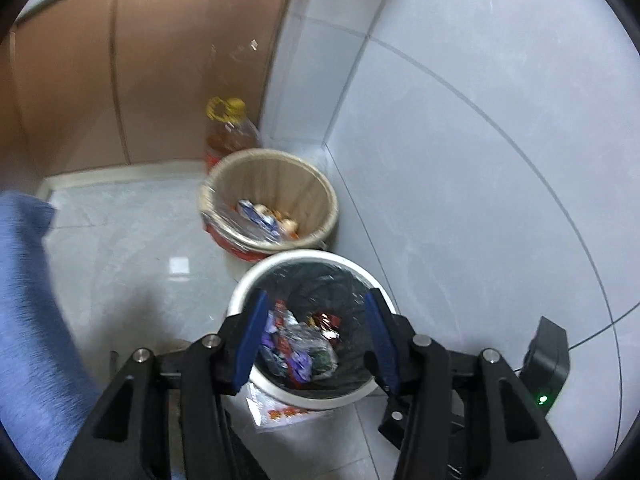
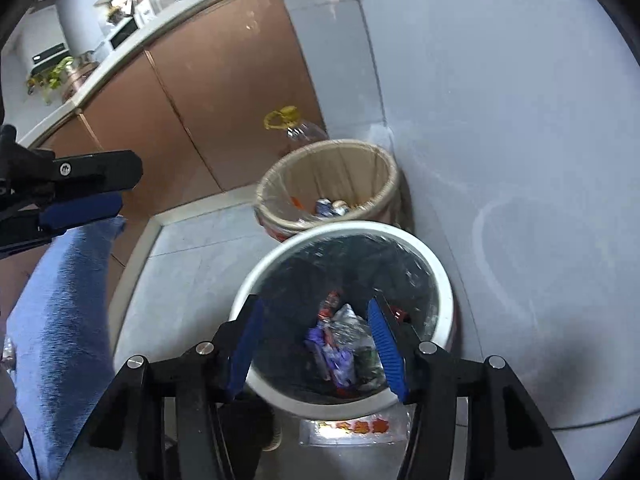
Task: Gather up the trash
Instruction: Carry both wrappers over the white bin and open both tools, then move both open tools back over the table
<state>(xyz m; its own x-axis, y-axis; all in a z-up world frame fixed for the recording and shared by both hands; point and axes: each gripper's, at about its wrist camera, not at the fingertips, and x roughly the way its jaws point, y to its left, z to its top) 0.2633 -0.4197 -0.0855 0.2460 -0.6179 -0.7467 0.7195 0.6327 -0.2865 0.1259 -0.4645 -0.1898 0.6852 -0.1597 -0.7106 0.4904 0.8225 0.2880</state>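
Note:
A white bin (image 1: pixel 256 276) with a black liner holds crumpled wrappers (image 1: pixel 300 344); it also shows in the right wrist view (image 2: pixel 440 272) with the wrappers (image 2: pixel 340 344) inside. My left gripper (image 1: pixel 316 304) is open and empty above the bin's mouth. My right gripper (image 2: pixel 316 308) is open and empty above the same bin. The left gripper (image 2: pixel 88 192) also shows from the side at the left edge of the right wrist view. A clear wrapper with orange print (image 1: pixel 280 412) lies on the floor by the bin's near side; it also shows in the right wrist view (image 2: pixel 352 428).
A beige-lined bin (image 1: pixel 312 184) with some trash stands behind the white one, in the corner (image 2: pixel 384 172). An oil bottle with a yellow cap (image 1: pixel 228 128) stands behind it. Brown cabinets (image 2: pixel 224 92) are on the left, a tiled wall (image 1: pixel 480 140) on the right. My blue-clad leg (image 2: pixel 60 300) is at left.

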